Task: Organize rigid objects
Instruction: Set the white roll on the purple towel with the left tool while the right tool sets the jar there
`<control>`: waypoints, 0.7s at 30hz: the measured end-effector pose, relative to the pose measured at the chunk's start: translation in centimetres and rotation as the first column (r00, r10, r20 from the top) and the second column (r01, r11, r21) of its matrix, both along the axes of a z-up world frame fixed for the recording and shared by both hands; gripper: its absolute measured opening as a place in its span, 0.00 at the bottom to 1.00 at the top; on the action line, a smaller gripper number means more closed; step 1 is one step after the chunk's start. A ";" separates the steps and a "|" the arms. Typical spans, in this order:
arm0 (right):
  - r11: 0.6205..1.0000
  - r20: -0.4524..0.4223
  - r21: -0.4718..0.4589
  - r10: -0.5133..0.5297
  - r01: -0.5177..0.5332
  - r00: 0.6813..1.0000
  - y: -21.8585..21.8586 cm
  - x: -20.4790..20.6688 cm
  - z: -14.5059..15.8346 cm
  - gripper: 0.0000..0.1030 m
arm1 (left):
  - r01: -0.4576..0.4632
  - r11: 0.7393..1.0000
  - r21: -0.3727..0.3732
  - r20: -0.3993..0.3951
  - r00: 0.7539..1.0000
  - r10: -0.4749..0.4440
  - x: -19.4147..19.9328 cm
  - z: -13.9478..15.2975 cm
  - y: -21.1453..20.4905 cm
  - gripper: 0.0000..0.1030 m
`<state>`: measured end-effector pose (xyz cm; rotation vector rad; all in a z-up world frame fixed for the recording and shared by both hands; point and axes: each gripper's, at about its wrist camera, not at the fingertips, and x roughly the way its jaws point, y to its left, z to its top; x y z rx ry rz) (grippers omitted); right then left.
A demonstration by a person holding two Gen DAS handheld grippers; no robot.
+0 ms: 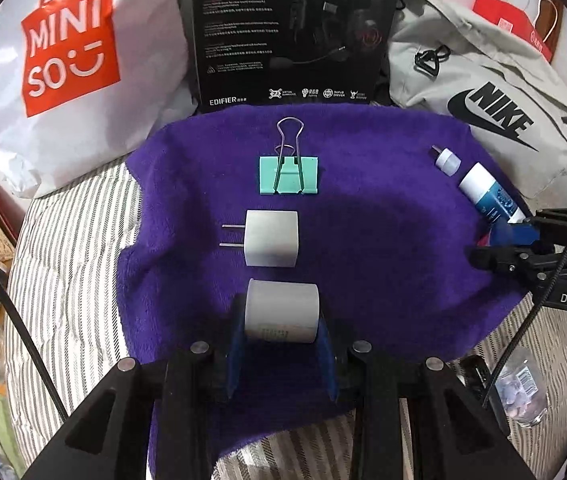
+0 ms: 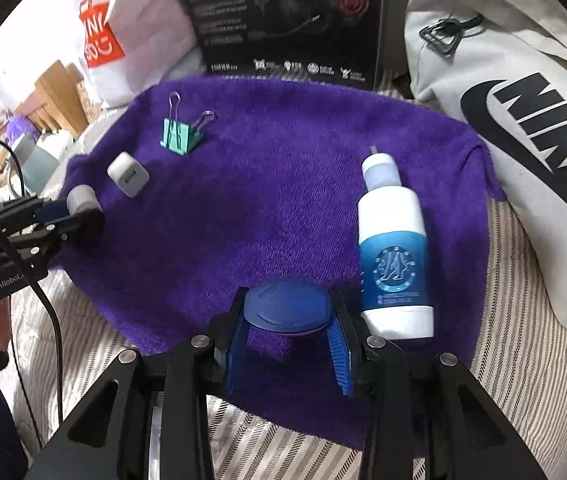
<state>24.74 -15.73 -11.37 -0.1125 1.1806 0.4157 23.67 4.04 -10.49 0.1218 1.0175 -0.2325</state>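
Note:
On the purple towel (image 1: 383, 248), my left gripper (image 1: 282, 320) is shut on a white cylinder (image 1: 282, 312), held just behind a white plug charger (image 1: 271, 238) and a green binder clip (image 1: 288, 174). My right gripper (image 2: 289, 316) is shut on a blue oval disc (image 2: 289, 306), right beside a white and blue bottle (image 2: 393, 252) lying on the towel. In the right wrist view the left gripper (image 2: 83, 210) with the cylinder (image 2: 82, 198) is at the left, near the charger (image 2: 128, 174) and clip (image 2: 179, 136).
The towel (image 2: 263, 200) lies on a striped bed cover (image 1: 67, 264). Behind it stand a white Miniso bag (image 1: 71, 60), a black Edifier box (image 1: 291, 32) and a grey Nike bag (image 1: 495, 100). A plastic bottle (image 1: 521, 392) lies at the right.

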 end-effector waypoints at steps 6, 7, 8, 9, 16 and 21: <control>0.999 0.017 -0.033 0.038 -0.037 0.999 0.5 0.1 -0.1 0.36 | 0.015 0.999 0.033 -0.008 1.000 -0.015 0.8 -0.4 -0.3 0.29; 0.998 0.020 -0.038 0.045 -0.044 0.999 0.6 0.1 -0.1 0.36 | 0.018 0.999 0.039 -0.007 1.000 -0.018 0.9 -0.4 -0.4 0.29; 0.998 0.023 -0.043 0.052 -0.051 0.998 0.7 0.0 -0.1 0.36 | 0.022 0.999 0.044 -0.007 1.000 -0.021 0.9 -0.4 -0.5 0.29; 0.997 0.025 -0.049 0.060 -0.059 0.998 0.8 0.0 -0.1 0.36 | 0.023 0.999 0.045 -0.008 1.000 -0.022 0.9 -0.4 -0.4 0.29; 0.991 0.036 -0.079 0.110 -0.107 0.993 1.0 -0.2 -0.2 0.36 | 0.030 0.998 0.049 0.000 1.000 -0.030 0.8 -0.4 -0.4 0.30; 0.988 0.040 -0.092 0.127 -0.123 0.991 1.1 -0.3 -0.1 0.36 | 0.039 0.998 0.041 -0.009 0.999 -0.038 0.5 -0.3 -0.2 0.34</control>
